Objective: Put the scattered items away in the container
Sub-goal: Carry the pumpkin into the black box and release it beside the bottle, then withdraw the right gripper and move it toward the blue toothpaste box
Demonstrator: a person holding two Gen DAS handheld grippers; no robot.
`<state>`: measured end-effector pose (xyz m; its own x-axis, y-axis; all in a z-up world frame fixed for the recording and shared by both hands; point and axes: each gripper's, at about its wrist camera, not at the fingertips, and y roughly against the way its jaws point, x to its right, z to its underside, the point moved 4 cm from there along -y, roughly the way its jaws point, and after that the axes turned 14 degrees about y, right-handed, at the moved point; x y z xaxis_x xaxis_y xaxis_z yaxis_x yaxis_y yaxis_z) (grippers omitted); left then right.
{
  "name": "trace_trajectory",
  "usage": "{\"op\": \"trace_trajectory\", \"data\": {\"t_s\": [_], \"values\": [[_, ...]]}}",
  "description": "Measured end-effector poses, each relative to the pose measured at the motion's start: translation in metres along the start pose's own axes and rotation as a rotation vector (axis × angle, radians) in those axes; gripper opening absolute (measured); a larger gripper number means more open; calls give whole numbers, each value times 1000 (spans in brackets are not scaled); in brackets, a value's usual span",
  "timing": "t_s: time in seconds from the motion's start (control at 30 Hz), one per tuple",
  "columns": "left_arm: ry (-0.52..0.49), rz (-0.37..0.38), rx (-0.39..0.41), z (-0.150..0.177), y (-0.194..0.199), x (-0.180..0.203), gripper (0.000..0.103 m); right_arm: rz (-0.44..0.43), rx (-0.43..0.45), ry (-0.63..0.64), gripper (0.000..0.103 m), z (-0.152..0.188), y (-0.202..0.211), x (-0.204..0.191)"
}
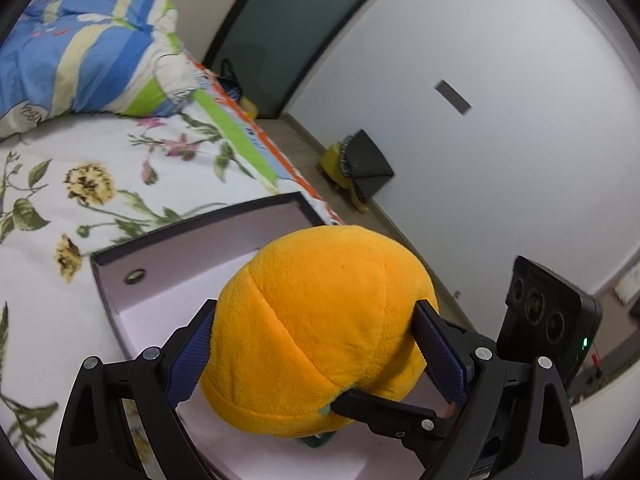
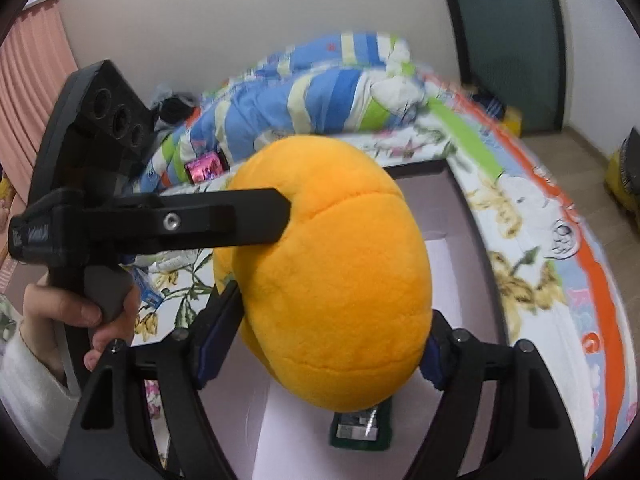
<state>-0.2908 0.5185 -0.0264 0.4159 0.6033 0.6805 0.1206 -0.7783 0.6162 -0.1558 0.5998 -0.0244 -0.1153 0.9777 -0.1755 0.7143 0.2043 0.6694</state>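
A: Counting first: one orange plush (image 1: 316, 328), one box (image 1: 192, 248), two tongs, and one small dark green thing (image 2: 360, 426) on the box floor.

B: Where is the plush?

A: Over the open box, which sits on the bed (image 1: 60, 184). Both tongs clamp it at once. In the left wrist view the left tongs (image 1: 316, 356) press blue pads (image 1: 192, 352) into its left and right flanks, spread wide around it.

B: And the right tongs?

A: The right tongs (image 2: 332, 344) grip the same plush from their own side, pads sunk into the fabric. In the right wrist view a finger of the left tongs (image 2: 256, 216) also digs into the plush from the left, and a hand (image 2: 76, 312) holds that handle.

B: Anything in the box?

A: Only the green thing that I can see, lying under the plush; what it is, I cannot tell. The rest of the pale floor shows bare.

B: Further right?

A: A striped quilt (image 2: 320, 92) heaped on the bed beyond the box.
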Motion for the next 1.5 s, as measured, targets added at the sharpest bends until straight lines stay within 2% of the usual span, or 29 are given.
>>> {"op": "trace_trajectory", "data": {"t_s": [0.13,0.27,0.3,0.33,0.37,0.47,0.53,0.8,0.93,1.1,1.33,1.5], "values": [[50,-22,15,-13,-8,-22,93,-22,-65,-33,77,-11,-27,9],[103,-43,16,-16,-10,-37,94,9,-88,-34,81,-11,-37,4],[107,-56,18,-16,-10,-39,95,29,-92,-35,87,-11,-39,5],[101,-65,18,-17,-10,-38,100,56,-95,-32,97,-10,-39,4],[85,-70,17,-16,-8,-36,102,82,-95,-25,98,-9,-40,4],[17,-129,54,-15,2,-26,103,108,-82,-15,101,-9,-34,1],[-11,-142,76,-14,12,-20,103,131,-61,-22,102,-8,-25,0],[-20,-96,157,3,76,-3,103,165,43,-98,102,-1,29,-12],[-56,-95,192,28,117,9,103,132,102,-138,103,9,63,-38],[-91,-112,284,61,188,22,103,100,134,-116,103,14,98,-84],[-160,-183,502,109,327,42,103,40,188,-41,103,6,145,-161],[-243,-281,652,158,438,64,103,6,276,74,103,-8,193,-233]]}}
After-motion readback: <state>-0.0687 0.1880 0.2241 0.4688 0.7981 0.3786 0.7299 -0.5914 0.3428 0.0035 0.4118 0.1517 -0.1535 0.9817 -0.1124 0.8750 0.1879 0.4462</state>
